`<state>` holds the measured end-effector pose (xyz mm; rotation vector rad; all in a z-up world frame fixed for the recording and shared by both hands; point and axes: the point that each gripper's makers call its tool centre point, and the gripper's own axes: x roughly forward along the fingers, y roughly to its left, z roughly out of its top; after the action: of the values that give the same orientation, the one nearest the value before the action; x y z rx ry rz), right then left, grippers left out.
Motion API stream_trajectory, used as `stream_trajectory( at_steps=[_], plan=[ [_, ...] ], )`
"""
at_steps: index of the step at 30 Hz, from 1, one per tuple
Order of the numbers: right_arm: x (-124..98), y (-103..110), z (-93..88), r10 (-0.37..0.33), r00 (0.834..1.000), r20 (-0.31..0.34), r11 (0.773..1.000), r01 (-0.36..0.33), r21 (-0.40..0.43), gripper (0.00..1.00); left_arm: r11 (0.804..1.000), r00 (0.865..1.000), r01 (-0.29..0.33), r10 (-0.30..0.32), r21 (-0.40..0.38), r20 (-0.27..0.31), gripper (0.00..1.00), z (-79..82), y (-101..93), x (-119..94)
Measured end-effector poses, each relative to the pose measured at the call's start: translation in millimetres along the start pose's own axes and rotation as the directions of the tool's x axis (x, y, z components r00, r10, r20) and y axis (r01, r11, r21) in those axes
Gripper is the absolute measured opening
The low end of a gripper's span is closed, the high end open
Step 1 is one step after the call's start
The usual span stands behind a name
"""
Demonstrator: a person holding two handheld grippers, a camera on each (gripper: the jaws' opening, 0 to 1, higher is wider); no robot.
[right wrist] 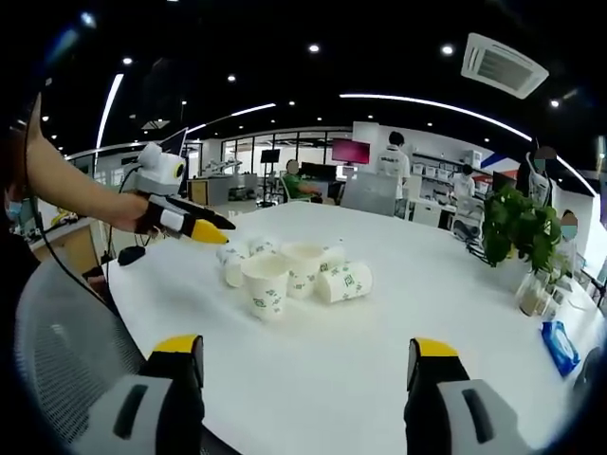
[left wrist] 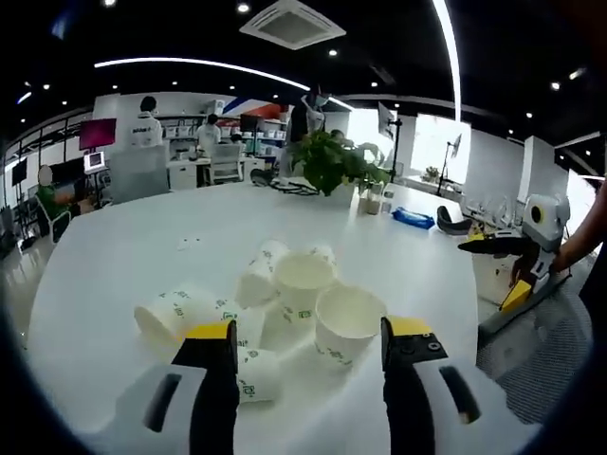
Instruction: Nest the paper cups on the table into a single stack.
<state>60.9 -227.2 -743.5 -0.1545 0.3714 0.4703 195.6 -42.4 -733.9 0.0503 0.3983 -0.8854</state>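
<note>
Both claws wide, nothing held; smooth white paper cups [left wrist: 302, 282], upright and toppled, clustered on glossy round tabletop [left wrist: 114, 256].

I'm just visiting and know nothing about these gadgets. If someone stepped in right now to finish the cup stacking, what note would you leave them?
Left hand-held gripper: open, empty, hovering just short of the paper cups.
Right hand-held gripper: open, empty, over bare white table, farther from the cups.
Cups: a loose cluster near the table's middle; two stand upright, mouths up, the rest lie on their sides.
Done: no stack visible yet.
Left: pick up the cups and nest them into one stack, probably starting from the upright cup nearest the left hand-held gripper.
</note>
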Motion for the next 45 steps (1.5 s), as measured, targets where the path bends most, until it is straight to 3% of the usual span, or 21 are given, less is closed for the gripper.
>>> stream_trajectory(
  at_steps=[6,9,18,21,25,35,45],
  plan=[
    [-0.2,-0.7,0.4,-0.003,1.000,0.003,1.000,0.003,-0.002,0.89,1.000,1.000,0.002,-0.001,0.015,-0.017,0.53,-0.8,-1.8,9.8],
    [-0.2,-0.6,0.7,-0.003,1.000,0.003,1.000,0.003,-0.003,0.88,0.998,0.999,-0.012,0.014,0.063,-0.033,0.47,-3.2,-2.8,14.5],
    [0.3,0.3,0.0,0.002,1.000,0.000,1.000,-0.002,-0.006,0.88,0.995,0.997,0.002,0.006,0.099,-0.077,0.31,-8.7,-9.7,30.1],
    [0.4,1.6,0.5,0.005,1.000,-0.003,1.000,-0.005,-0.008,0.87,0.992,0.996,0.001,0.009,0.124,-0.084,0.21,-7.0,-13.2,32.4],
    [0.7,0.8,-0.2,0.003,1.000,-0.004,1.000,-0.003,-0.008,0.87,0.996,0.997,-0.009,0.016,0.086,-0.078,0.20,-5.2,-8.4,35.5],
    [0.6,-1.7,-0.3,-0.007,1.000,-0.003,1.000,0.007,-0.007,0.87,0.999,0.998,-0.007,0.009,0.032,-0.060,0.00,-0.9,-8.2,42.4],
    [0.5,-4.2,-1.0,-0.014,1.000,-0.001,1.000,0.014,-0.001,0.86,0.998,0.995,0.040,-0.034,0.054,-0.099,0.00,-0.6,-17.2,46.2]
  ],
)
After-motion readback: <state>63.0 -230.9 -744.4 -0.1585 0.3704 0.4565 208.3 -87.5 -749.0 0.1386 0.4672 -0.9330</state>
